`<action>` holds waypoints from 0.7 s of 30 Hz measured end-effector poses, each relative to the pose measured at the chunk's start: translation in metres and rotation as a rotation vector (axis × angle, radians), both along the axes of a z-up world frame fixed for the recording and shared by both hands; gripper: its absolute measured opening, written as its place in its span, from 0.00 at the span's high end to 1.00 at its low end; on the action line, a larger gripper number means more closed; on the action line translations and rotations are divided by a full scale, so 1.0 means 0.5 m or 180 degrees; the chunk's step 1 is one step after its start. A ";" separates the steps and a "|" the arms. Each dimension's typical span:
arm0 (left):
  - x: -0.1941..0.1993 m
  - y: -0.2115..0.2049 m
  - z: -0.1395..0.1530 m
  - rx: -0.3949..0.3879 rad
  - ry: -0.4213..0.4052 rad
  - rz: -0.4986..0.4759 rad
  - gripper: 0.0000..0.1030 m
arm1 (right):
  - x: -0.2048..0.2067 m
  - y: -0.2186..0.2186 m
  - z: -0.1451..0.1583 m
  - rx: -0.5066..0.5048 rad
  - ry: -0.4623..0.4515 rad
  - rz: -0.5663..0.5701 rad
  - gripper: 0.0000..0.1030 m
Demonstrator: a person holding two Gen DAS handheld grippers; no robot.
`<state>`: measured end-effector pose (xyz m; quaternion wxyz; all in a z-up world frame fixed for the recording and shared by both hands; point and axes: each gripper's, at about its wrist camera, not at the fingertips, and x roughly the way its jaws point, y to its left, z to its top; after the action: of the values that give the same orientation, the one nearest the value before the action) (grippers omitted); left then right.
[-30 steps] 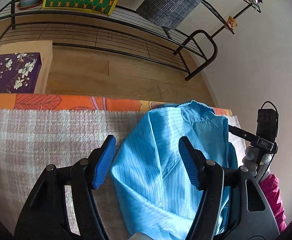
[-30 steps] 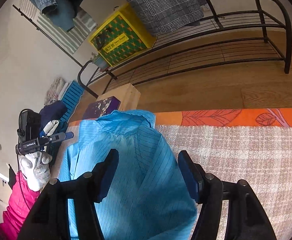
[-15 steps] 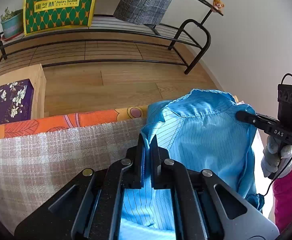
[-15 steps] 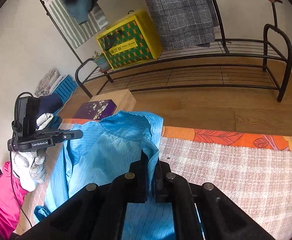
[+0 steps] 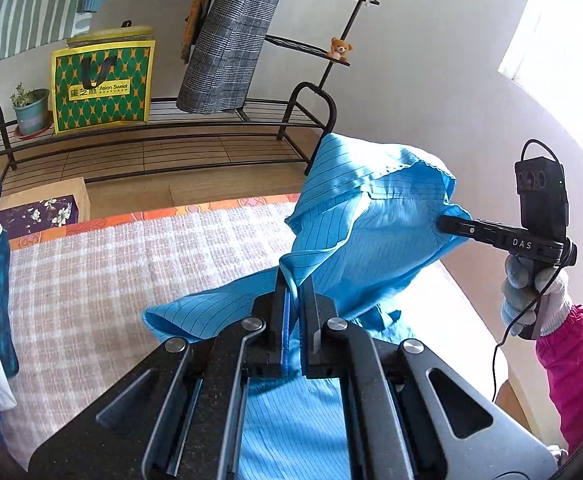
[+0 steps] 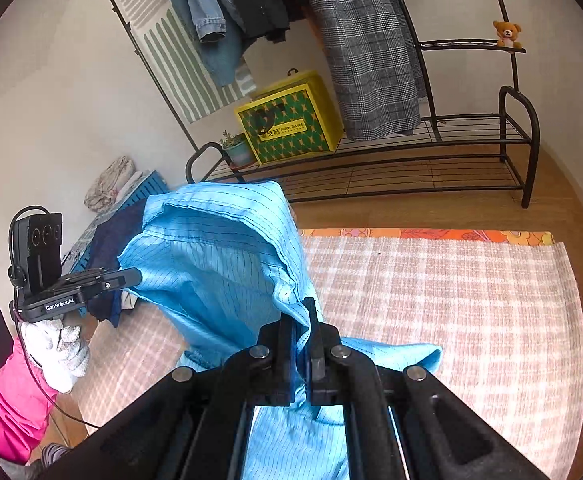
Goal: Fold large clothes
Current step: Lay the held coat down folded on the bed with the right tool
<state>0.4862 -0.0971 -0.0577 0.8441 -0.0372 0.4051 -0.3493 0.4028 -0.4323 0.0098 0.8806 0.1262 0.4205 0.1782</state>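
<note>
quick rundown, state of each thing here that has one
blue shirt: lifted off the checked cloth, bunched, held at two points
left hand-held gripper: shut on the shirt
right hand-held gripper: shut on the shirt
grey plaid coat: hanging on the rack
yellow-green bag: upright on the rack shelf

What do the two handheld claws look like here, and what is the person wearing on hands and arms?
Both claws are black frames with silver rivets. The left claw has blue pads; its side reads "GenRobot.AI". The right claw is marked "DAS". Each carries a black camera box with a thin black cable. Hands wear light knit gloves, arms pink sleeves.
</note>
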 end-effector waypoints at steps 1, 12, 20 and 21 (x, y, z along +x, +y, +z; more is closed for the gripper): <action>-0.029 0.005 0.000 -0.0001 0.0005 -0.0020 0.99 | -0.034 0.005 0.003 -0.0003 0.0002 -0.0001 1.00; -0.304 0.047 -0.111 0.0069 0.0290 -0.0187 0.99 | -0.344 0.058 -0.080 0.0116 0.0173 -0.0182 1.00; -0.387 0.065 -0.222 0.0269 0.0480 -0.0190 0.99 | -0.437 0.102 -0.156 -0.0128 0.0402 -0.0217 1.00; -0.395 0.065 -0.233 0.0308 0.0509 -0.0225 0.99 | -0.442 0.110 -0.167 -0.0206 0.0441 -0.0196 1.00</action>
<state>0.2888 -0.0645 -0.1743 0.7971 -0.0098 0.4886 -0.3548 0.1816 -0.3774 -0.0738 0.8581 0.1225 0.4819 0.1282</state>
